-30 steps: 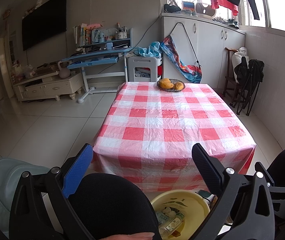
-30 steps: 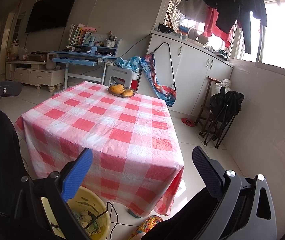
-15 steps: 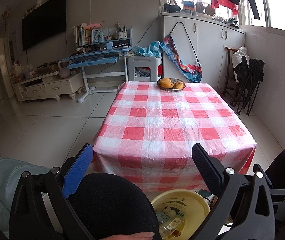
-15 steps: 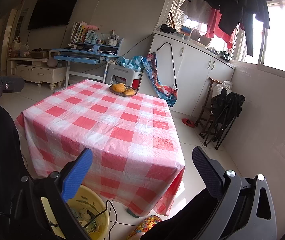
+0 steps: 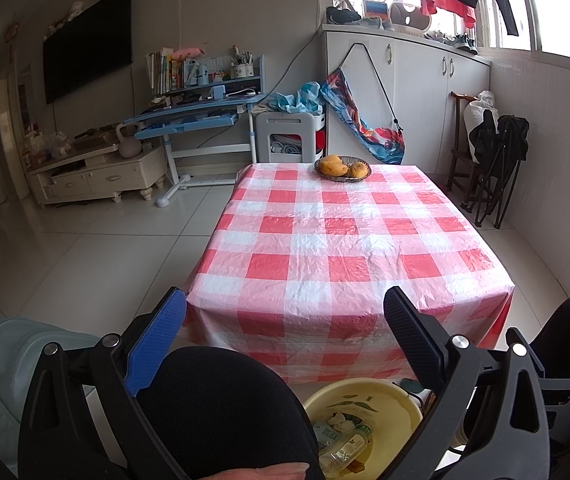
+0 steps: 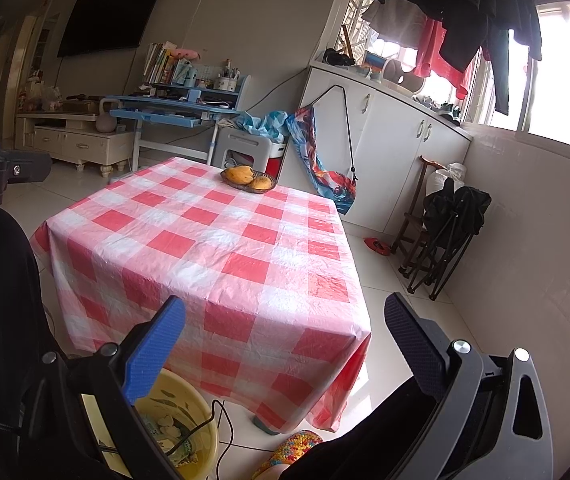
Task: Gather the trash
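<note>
Left gripper and right gripper both wide, holding nothing, raised before the table. Trash lies in the yellow basin on the floor below. Collection looks complete; nothing left to pick, bar fruit

Black gripper frames with silver screws; 1 blue pad each.

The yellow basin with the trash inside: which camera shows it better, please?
The left wrist view shows the yellow basin best: its rim and the bottle and wrappers inside appear between the open fingers. In the right wrist view the basin sits at the lower left, partly hidden by the blue finger and a cable.
</note>
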{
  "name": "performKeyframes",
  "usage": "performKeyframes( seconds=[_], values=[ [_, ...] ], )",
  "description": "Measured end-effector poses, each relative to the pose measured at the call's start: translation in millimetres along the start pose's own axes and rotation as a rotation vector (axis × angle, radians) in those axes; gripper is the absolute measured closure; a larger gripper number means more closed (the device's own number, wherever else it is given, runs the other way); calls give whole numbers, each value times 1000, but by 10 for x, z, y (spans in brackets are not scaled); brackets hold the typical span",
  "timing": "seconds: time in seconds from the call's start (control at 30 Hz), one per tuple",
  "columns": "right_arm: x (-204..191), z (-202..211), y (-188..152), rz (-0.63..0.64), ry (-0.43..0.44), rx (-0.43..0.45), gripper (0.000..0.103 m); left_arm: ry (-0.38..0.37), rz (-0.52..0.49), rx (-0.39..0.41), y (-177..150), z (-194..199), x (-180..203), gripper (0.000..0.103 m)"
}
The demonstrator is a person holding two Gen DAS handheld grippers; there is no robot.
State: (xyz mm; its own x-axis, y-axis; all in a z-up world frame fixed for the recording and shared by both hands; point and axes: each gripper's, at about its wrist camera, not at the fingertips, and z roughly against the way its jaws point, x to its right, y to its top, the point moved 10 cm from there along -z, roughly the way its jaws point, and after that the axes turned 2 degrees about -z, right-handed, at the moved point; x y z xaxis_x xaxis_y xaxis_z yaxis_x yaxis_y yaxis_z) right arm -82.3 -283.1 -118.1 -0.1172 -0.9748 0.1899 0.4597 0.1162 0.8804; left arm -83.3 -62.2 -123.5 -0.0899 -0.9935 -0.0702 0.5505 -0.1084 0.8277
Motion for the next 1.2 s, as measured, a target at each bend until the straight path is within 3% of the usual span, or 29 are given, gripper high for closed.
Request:
performKeyframes(
  seconds=[1.2],
  values=[
    [-22,-10,31,9,1,-2,8,5,-6,0,-8,7,-4,7]
  ],
)
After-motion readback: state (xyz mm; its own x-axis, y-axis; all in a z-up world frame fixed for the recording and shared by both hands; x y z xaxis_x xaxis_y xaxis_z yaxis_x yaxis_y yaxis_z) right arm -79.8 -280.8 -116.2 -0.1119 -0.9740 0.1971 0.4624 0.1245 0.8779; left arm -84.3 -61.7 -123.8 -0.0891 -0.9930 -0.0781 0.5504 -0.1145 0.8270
